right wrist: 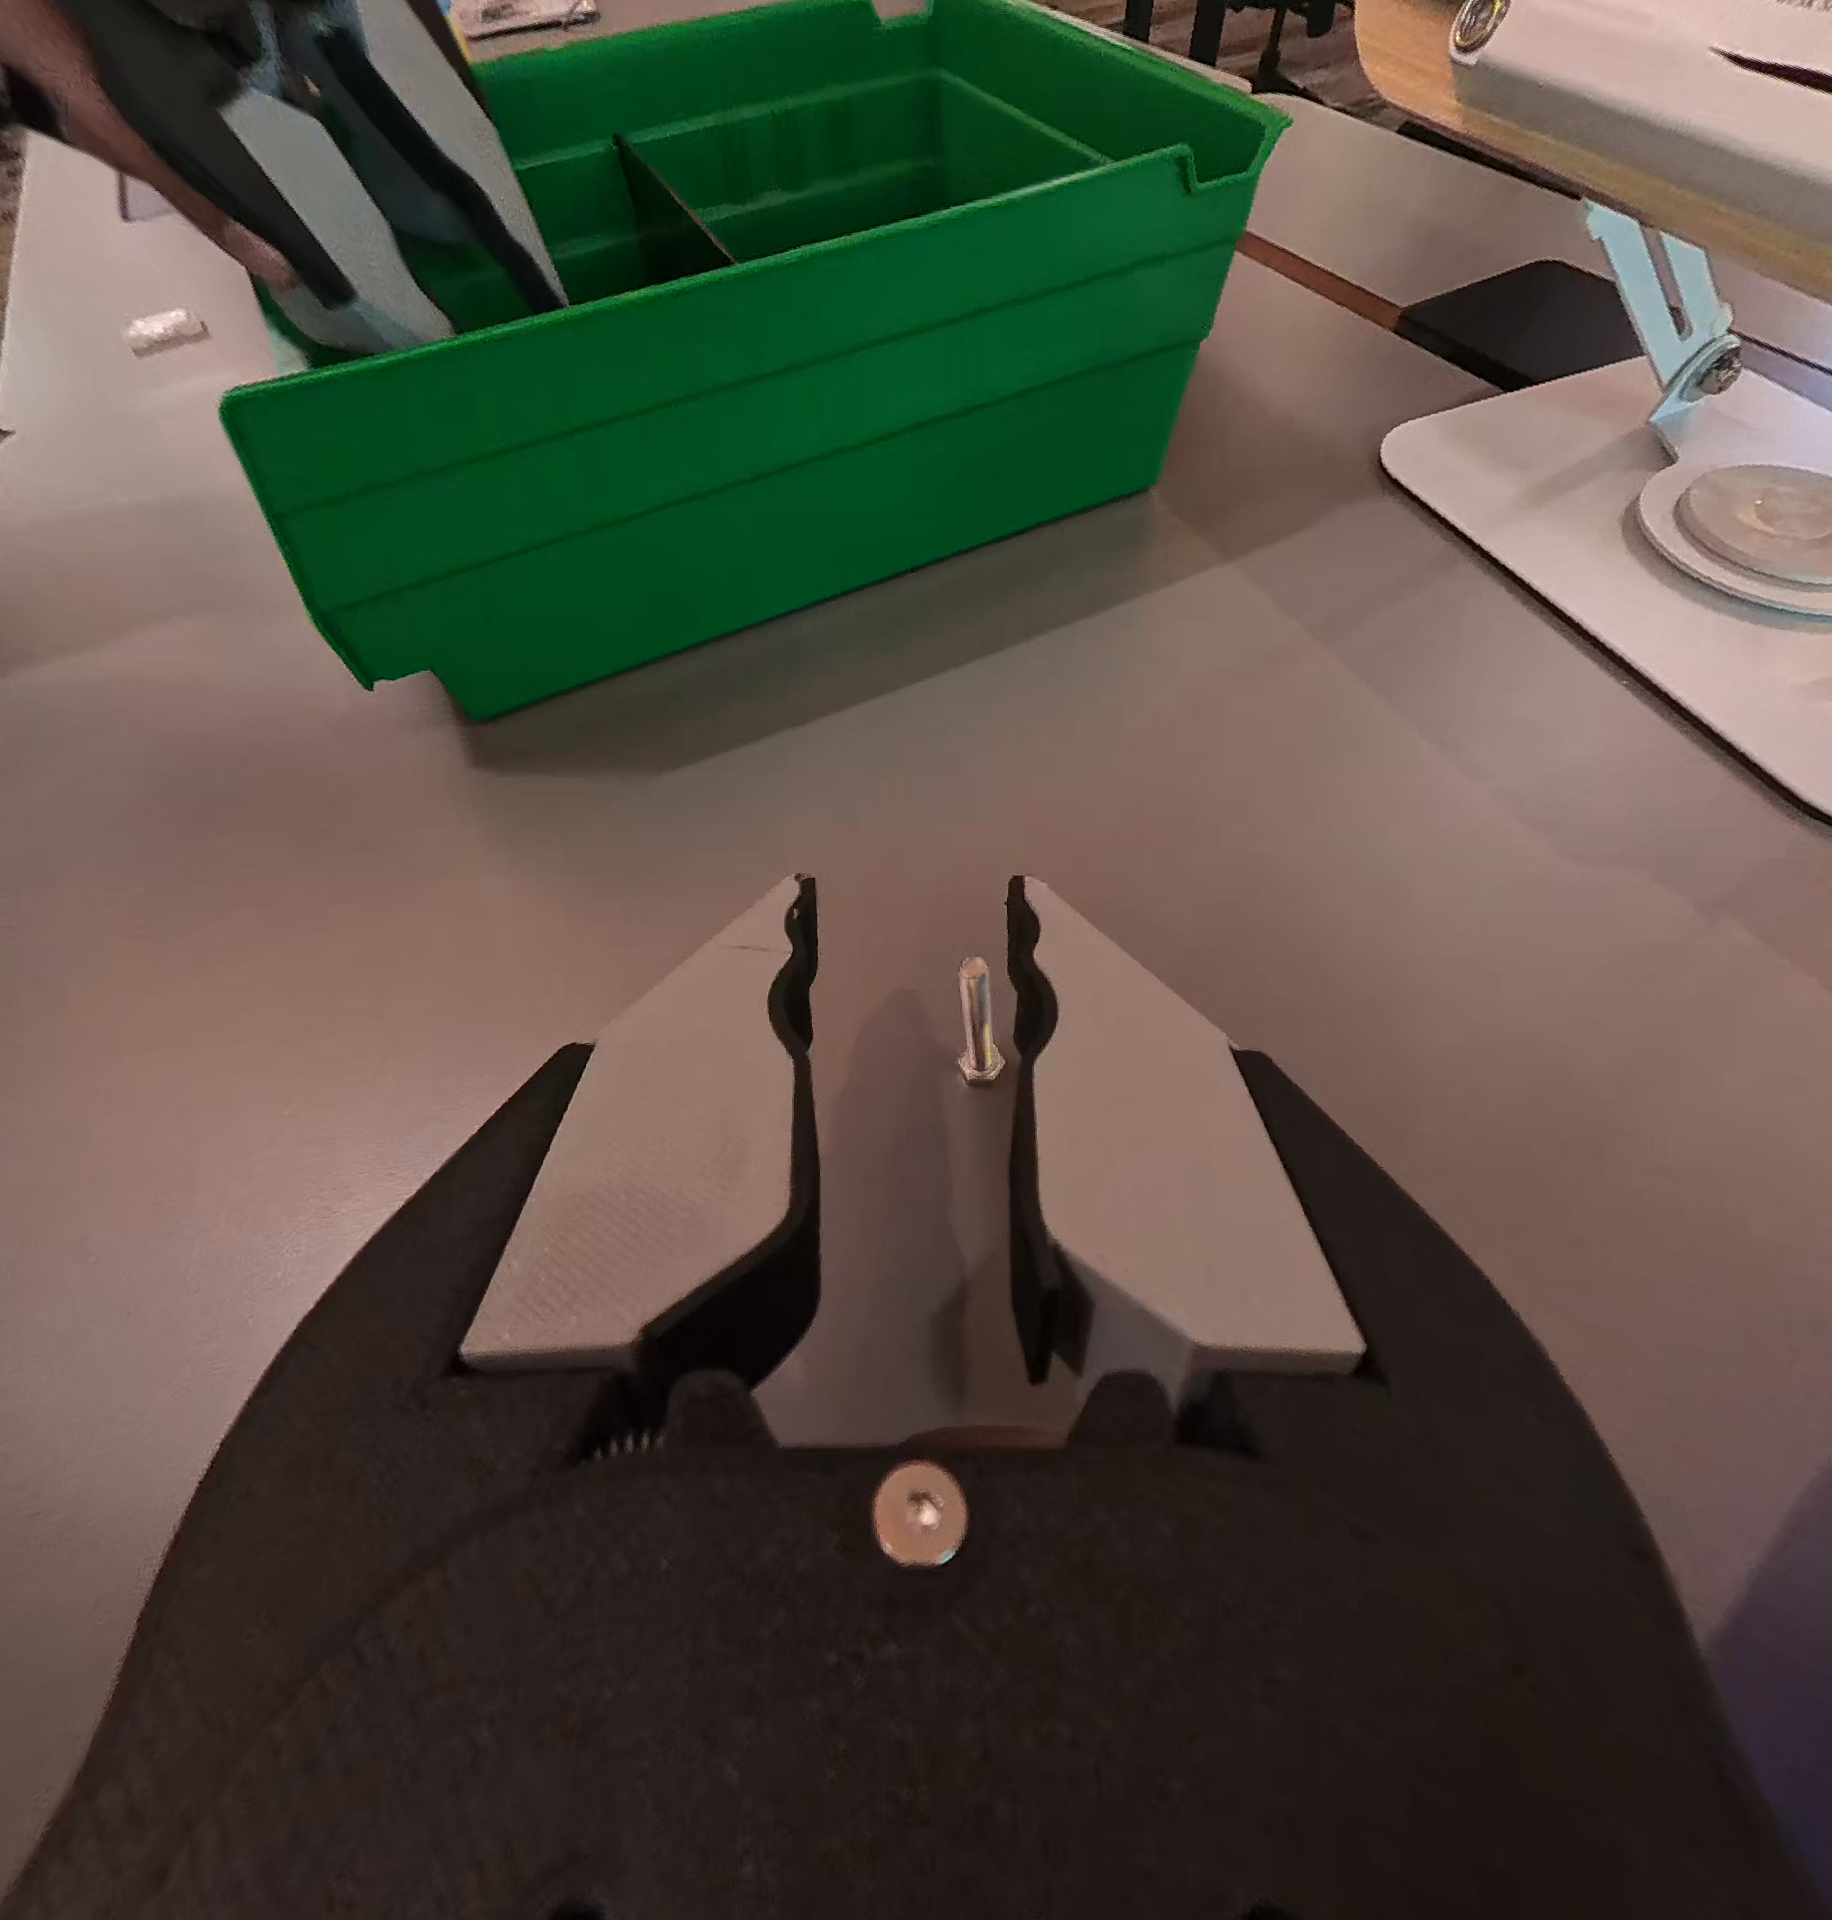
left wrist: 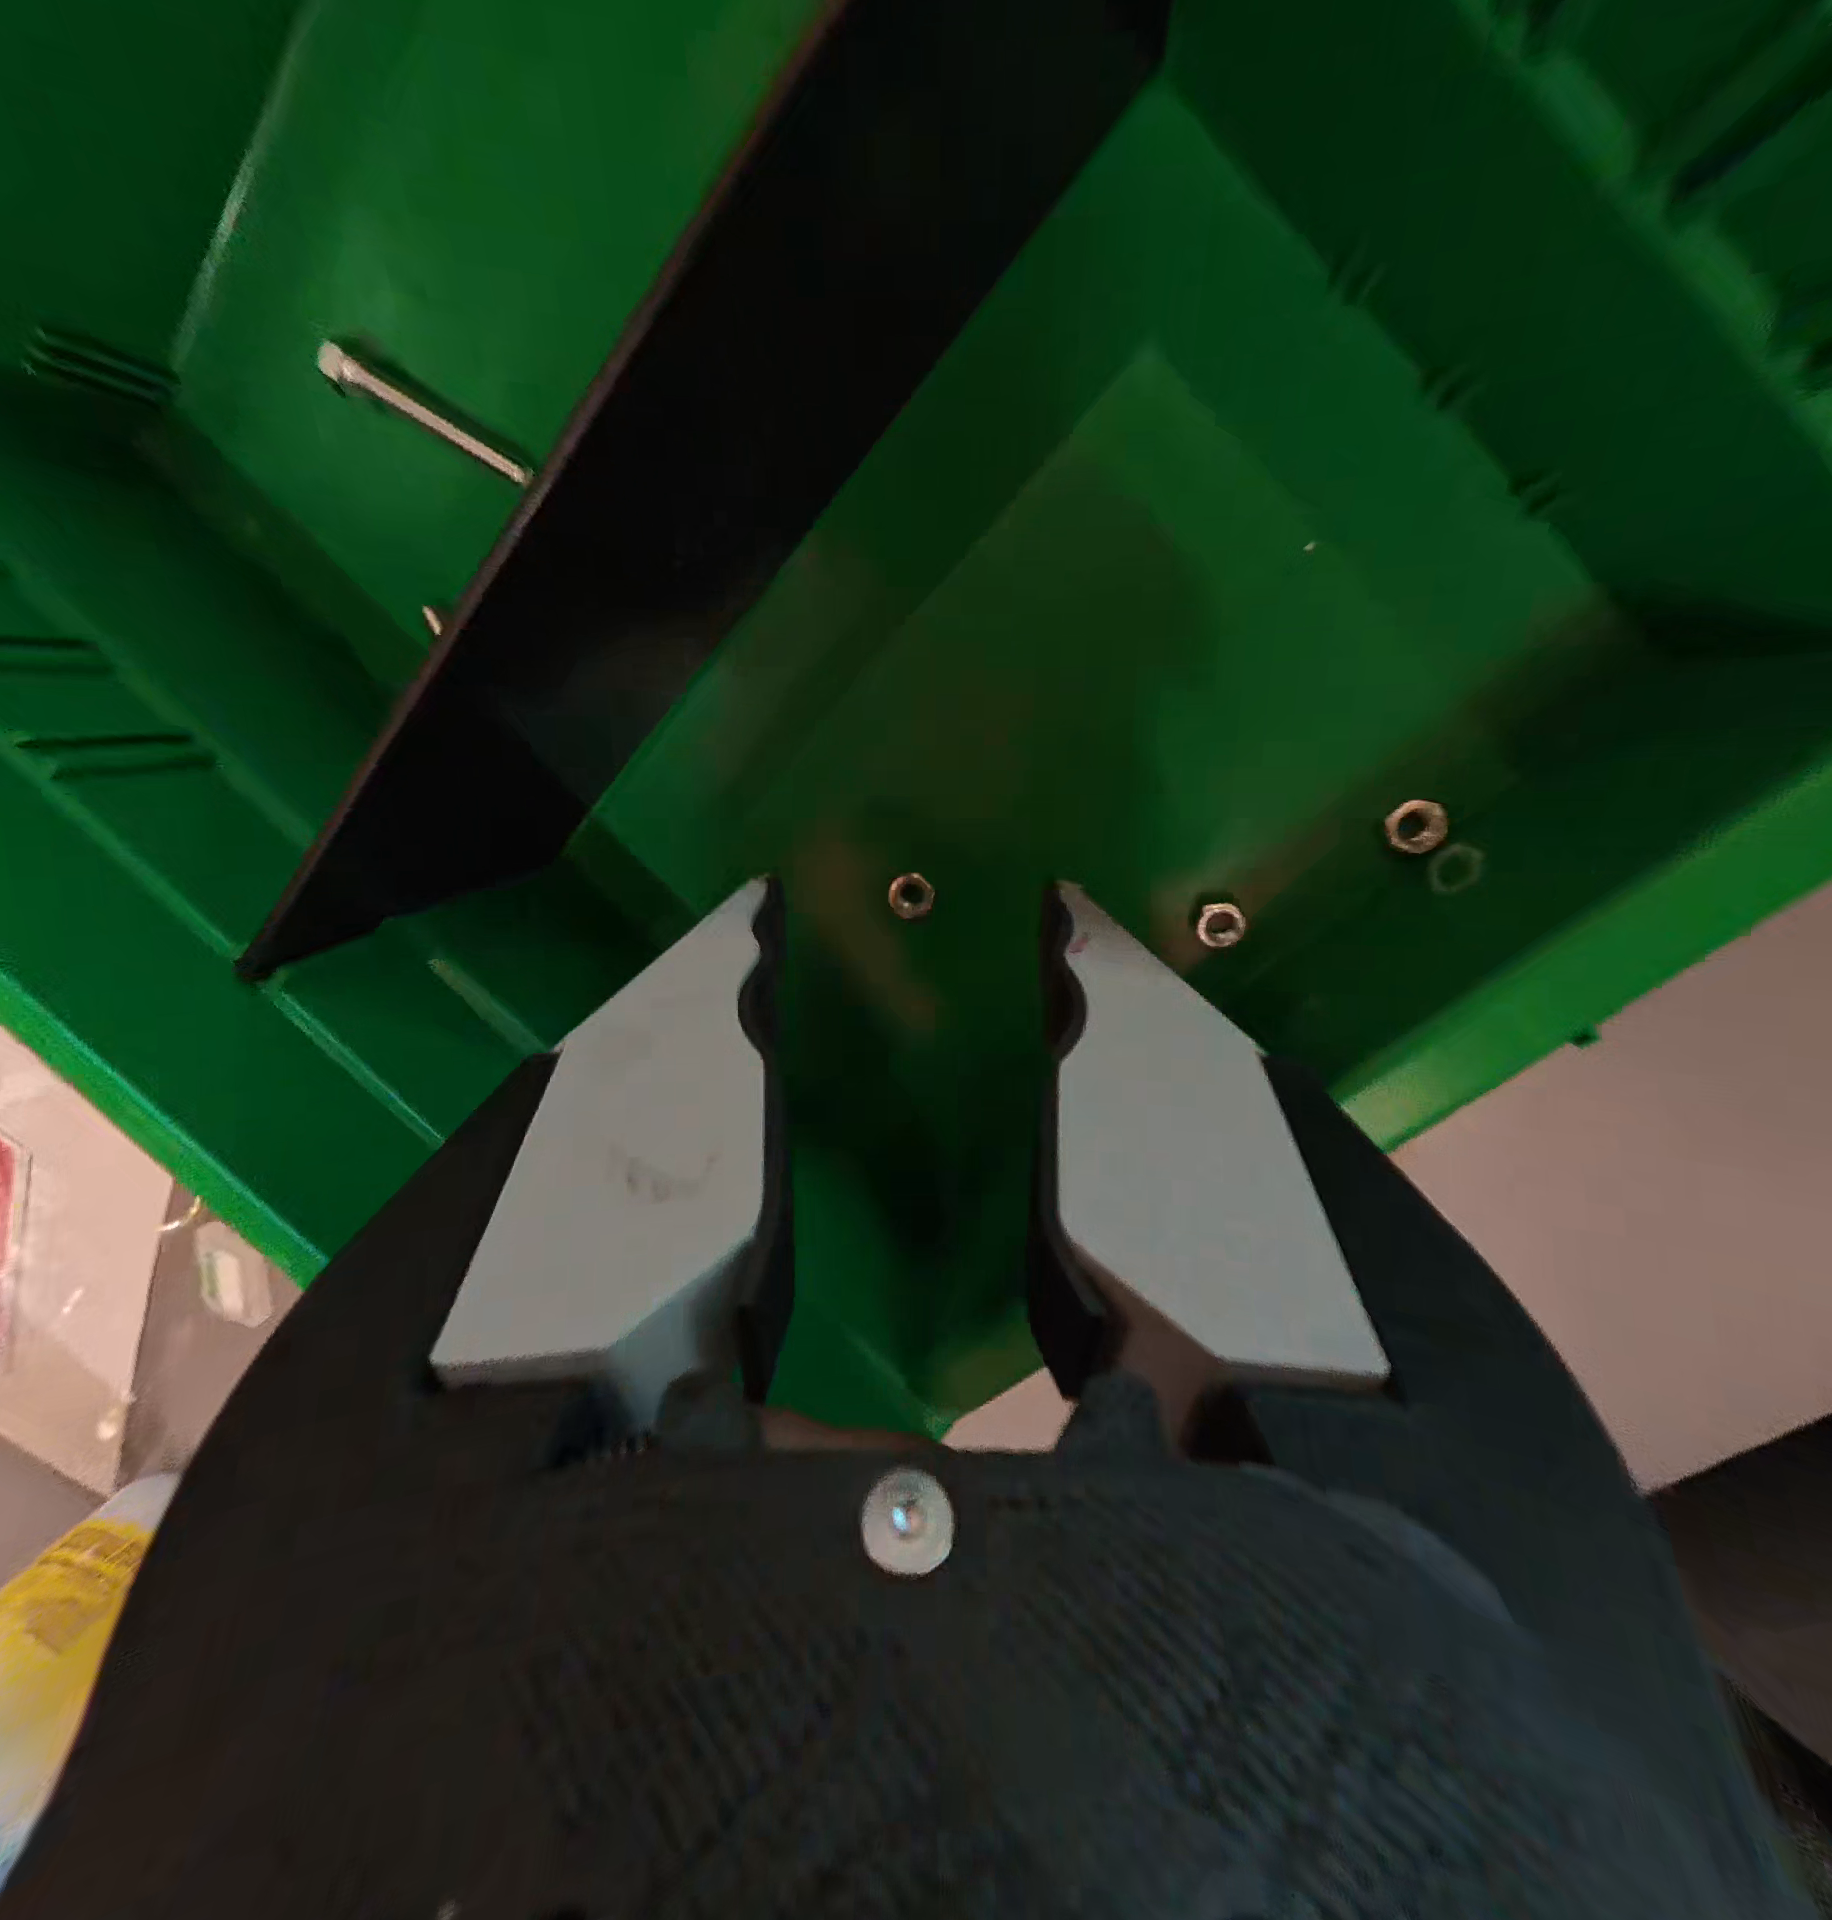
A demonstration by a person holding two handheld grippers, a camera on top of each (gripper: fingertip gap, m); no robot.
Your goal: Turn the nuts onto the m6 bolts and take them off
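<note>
Three nuts (left wrist: pixel 910 895) are seen only in the left wrist view, lying loose on the floor of one compartment of the green bin (left wrist: pixel 1307 436), with a long bolt (left wrist: pixel 424 414) beyond the black divider (left wrist: pixel 787 416). The left hand-held gripper (left wrist: pixel 910 904) is angled down into the bin, spread wide and empty. Only the right wrist view shows a bolt (right wrist: pixel 974 1023) standing head-down on the grey worktop (right wrist: pixel 1307 935), between the parted, non-touching fingers of the right hand-held gripper (right wrist: pixel 912 894), held low.

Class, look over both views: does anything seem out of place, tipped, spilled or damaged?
Nothing stands out. One bolt stands head-down on the table between the open right gripper; three nuts lie loose in the green bin.
</note>
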